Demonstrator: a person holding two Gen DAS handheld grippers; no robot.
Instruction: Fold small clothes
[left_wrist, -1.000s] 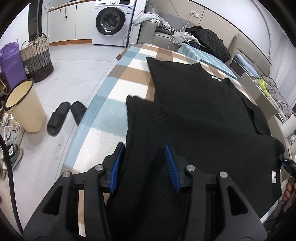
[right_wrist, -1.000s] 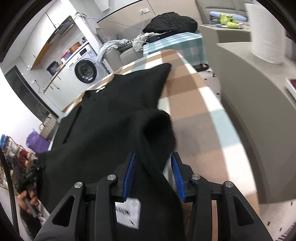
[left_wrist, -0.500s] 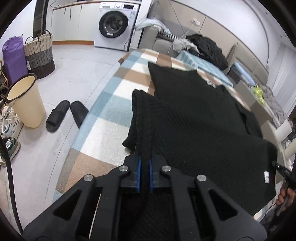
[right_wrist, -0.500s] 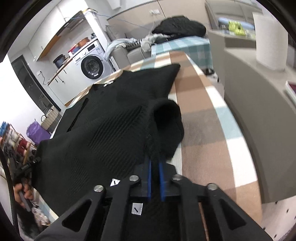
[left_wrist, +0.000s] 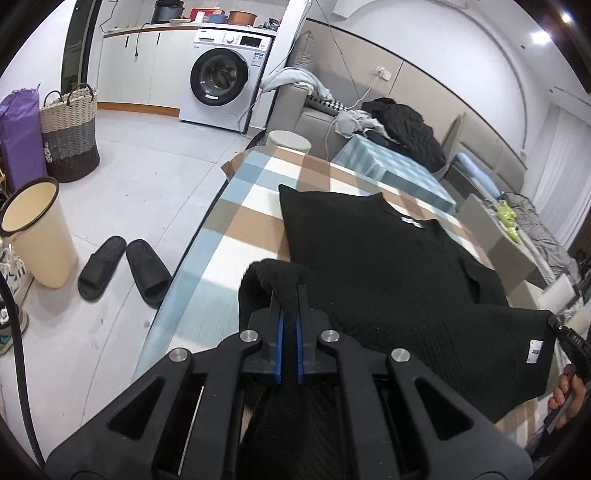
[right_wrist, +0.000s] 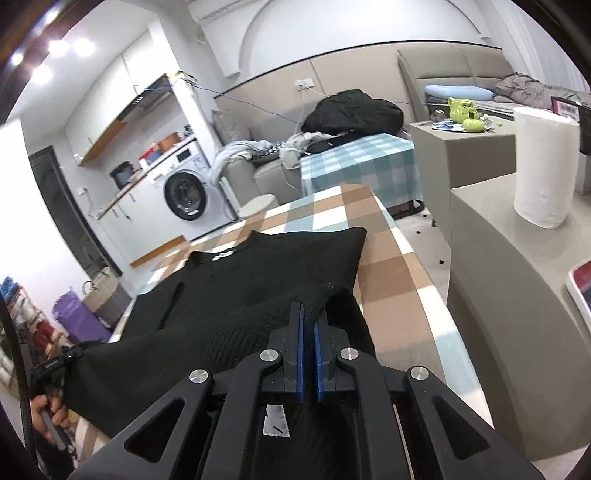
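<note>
A black knit top (left_wrist: 388, 258) lies spread on a checked tablecloth (left_wrist: 243, 218), its near hem lifted; the fabric looks soft, limp and light, likely to sag between holds, so the two hem corners suit gripping; the left gripper (left_wrist: 289, 314) and right gripper (right_wrist: 308, 325) are each clamped tight on a bunched corner; slippers (left_wrist: 122, 269) lie on the floor.

The far half of the checked table (left_wrist: 258, 218) lies bare beyond the black garment (left_wrist: 388, 258), free for a gripper to pass. On the left the floor is open down to two slippers (left_wrist: 125, 266) and a cream bin (left_wrist: 37, 236). On the right a grey counter (right_wrist: 517, 295) with a paper roll (right_wrist: 543, 166) stands near the table edge, leaving a narrow gap.
</note>
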